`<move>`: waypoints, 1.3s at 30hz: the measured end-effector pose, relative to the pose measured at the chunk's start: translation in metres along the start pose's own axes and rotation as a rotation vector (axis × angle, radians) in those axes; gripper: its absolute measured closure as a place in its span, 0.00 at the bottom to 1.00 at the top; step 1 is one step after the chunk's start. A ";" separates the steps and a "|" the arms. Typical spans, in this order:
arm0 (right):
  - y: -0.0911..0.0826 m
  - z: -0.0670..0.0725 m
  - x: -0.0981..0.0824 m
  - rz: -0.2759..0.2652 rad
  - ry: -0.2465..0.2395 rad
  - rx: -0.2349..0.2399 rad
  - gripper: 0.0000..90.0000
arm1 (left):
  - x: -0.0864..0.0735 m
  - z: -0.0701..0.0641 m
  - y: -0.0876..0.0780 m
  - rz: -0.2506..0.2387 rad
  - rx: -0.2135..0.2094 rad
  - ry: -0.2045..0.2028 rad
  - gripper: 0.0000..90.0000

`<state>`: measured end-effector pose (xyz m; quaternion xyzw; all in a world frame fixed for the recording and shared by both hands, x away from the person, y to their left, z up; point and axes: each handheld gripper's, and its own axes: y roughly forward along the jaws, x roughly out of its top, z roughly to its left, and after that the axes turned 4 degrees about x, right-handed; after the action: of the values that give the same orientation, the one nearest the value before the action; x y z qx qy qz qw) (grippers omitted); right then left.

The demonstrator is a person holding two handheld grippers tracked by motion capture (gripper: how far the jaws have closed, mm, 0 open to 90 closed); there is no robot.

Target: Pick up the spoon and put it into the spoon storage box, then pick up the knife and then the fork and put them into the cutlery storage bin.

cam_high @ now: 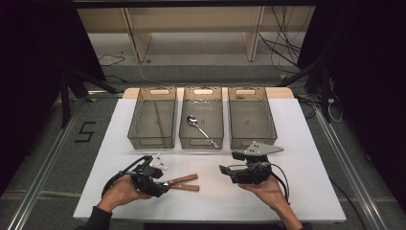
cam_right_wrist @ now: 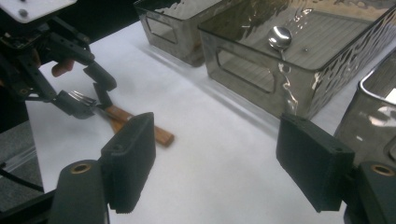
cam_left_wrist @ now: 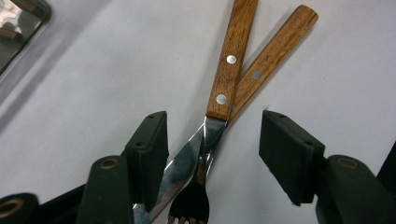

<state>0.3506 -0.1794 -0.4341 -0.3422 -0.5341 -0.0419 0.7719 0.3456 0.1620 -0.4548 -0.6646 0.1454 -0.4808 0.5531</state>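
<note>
Three bins are sitting in a row at the far side of the table point(cam_high: 297, 143): the left bin point(cam_high: 152, 117) is holding a thin stick-like thing, the middle bin point(cam_high: 202, 117) is holding one spoon point(cam_high: 192, 120), and the right bin point(cam_high: 251, 117) is showing only its floor. Two wooden-handled pieces are lying crossed near the table's front, a knife point(cam_left_wrist: 232, 60) and a fork point(cam_left_wrist: 273, 51), each handle showing two rivets. The left tongs point(cam_high: 165, 186) are standing apart around the metal necks of both pieces, the blade lying against one pad, the other pad well clear. The right tongs point(cam_high: 223, 170) are standing wide apart with nothing between them, hovering over bare table right of the handles. A "5" point(cam_high: 84, 132) is marked on the floor left of the table. The left gripper view is showing the rivets and fork tines; the right gripper view is showing the spoon bowl point(cam_right_wrist: 279, 37) through the bin's rippled wall.
</note>
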 end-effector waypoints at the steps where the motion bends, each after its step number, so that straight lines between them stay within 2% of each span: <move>1: -0.001 0.000 -0.002 -0.001 0.002 0.004 0.32 | 0.000 0.000 0.000 0.003 0.002 0.001 0.48; 7: -0.003 0.001 -0.011 0.014 0.006 0.003 0.31 | 0.003 -0.001 0.002 0.021 0.001 0.014 0.52; 15: -0.006 0.004 -0.017 0.028 0.010 0.001 0.31 | 0.003 0.000 0.006 0.068 -0.006 0.061 0.61; 17: -0.006 0.004 -0.018 0.026 0.012 0.003 0.31 | 0.003 0.001 0.007 0.066 -0.008 0.057 0.65; 26: -0.005 0.003 -0.021 0.034 0.017 0.009 0.31 | 0.003 0.001 0.014 0.080 -0.023 0.093 0.73; 29: -0.005 0.002 -0.021 0.036 0.018 0.011 0.31 | 0.003 0.001 0.013 0.071 -0.039 0.086 0.77; 32: -0.005 0.002 -0.021 0.038 0.015 0.011 0.32 | 0.003 0.003 0.013 0.081 -0.030 0.083 0.82; 39: -0.003 0.001 -0.022 0.048 0.015 0.013 0.32 | 0.003 0.003 0.013 0.080 -0.037 0.090 0.85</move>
<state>0.3390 -0.1873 -0.4512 -0.3495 -0.5202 -0.0227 0.7790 0.3534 0.1572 -0.4646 -0.6462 0.2056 -0.4849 0.5523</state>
